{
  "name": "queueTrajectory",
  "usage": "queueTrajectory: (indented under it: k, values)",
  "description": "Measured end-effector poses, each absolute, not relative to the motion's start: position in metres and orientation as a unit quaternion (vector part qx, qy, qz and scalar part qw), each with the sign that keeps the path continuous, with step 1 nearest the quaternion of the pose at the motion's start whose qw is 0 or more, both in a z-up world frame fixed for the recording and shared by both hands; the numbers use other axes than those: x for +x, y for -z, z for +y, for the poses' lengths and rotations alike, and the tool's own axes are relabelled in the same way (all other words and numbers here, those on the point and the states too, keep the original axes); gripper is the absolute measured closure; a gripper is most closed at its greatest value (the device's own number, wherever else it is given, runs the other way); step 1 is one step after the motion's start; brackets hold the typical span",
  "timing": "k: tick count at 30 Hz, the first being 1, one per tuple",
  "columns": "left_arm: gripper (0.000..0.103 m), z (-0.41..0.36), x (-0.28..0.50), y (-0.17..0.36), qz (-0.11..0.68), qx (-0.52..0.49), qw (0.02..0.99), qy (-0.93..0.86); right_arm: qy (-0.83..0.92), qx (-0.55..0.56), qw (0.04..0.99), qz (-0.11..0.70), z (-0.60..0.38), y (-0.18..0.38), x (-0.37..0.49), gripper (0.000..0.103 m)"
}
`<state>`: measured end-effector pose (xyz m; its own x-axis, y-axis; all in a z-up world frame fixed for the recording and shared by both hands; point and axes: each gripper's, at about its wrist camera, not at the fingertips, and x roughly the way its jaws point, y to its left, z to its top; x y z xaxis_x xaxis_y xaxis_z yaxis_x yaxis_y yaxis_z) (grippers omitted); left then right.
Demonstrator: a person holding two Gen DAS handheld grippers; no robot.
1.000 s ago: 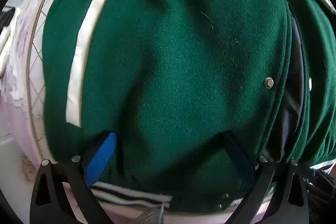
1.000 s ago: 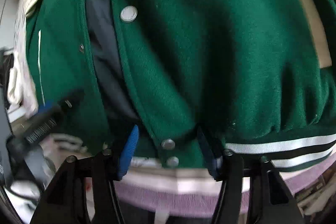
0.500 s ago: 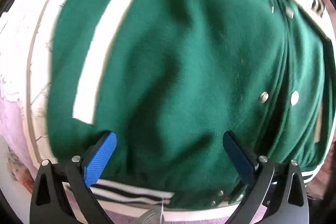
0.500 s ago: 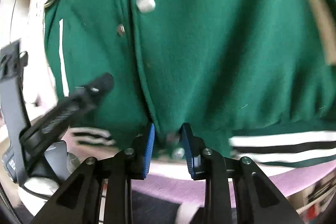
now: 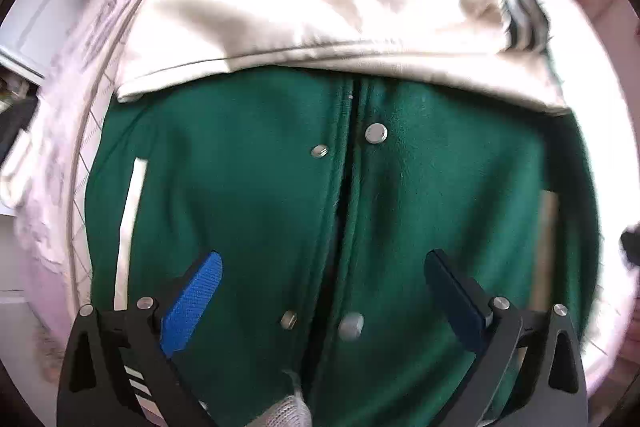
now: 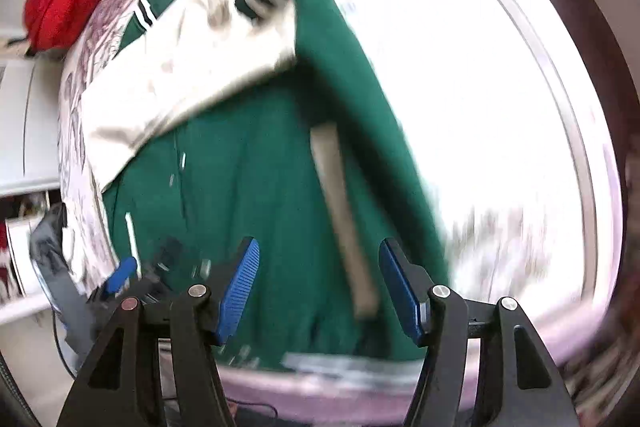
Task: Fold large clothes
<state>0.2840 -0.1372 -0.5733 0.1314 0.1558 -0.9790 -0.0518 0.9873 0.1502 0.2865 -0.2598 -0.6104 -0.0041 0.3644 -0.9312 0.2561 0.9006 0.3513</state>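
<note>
I see the green jacket [image 5: 248,195] lying front-up on the patterned bedspread [image 5: 60,131], its cream sleeves [image 5: 320,23] folded across the chest. My left tool [image 5: 322,291] hangs above the lower front, released, nothing between its pads. My right tool [image 6: 318,287] has just been opening and grips nothing, above the cream pocket strip [image 6: 340,203].
</note>
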Motion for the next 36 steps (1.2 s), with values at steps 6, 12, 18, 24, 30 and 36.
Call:
queueTrajectory:
  k: [6, 12, 18, 24, 30, 36]
  values:
    - [0.000, -0.140, 0.303, 0.624, 0.688, 0.037, 0.712, -0.139, -0.132, 0.084, 0.653, 0.741, -0.246, 0.674, 0.389, 0.041]
    - [0.000, -0.133, 0.302, 0.626, 0.679, 0.001, 0.715, -0.168, -0.182, 0.301, 0.613, 0.708, -0.320, 0.704, 0.420, 0.093]
    - [0.000, -0.132, 0.306, 0.628, 0.680, -0.007, 0.708, -0.188, -0.099, 0.514, 0.524, 0.672, -0.423, 0.770, 0.368, 0.098]
    - [0.000, -0.146, 0.313, 0.626, 0.676, 0.017, 0.710, -0.198, -0.151, 0.364, 0.579, 0.714, -0.413, 0.713, 0.378, 0.032]
    - [0.000, -0.151, 0.300, 0.615, 0.678, 0.002, 0.705, -0.209, -0.121, 0.176, 0.620, 0.755, -0.405, 0.699, 0.374, 0.077]
    - [0.000, -0.153, 0.243, 0.569, 0.667, -0.018, 0.701, -0.254, -0.151, 0.168, 0.549, 0.805, -0.387, 0.695, 0.311, 0.038]
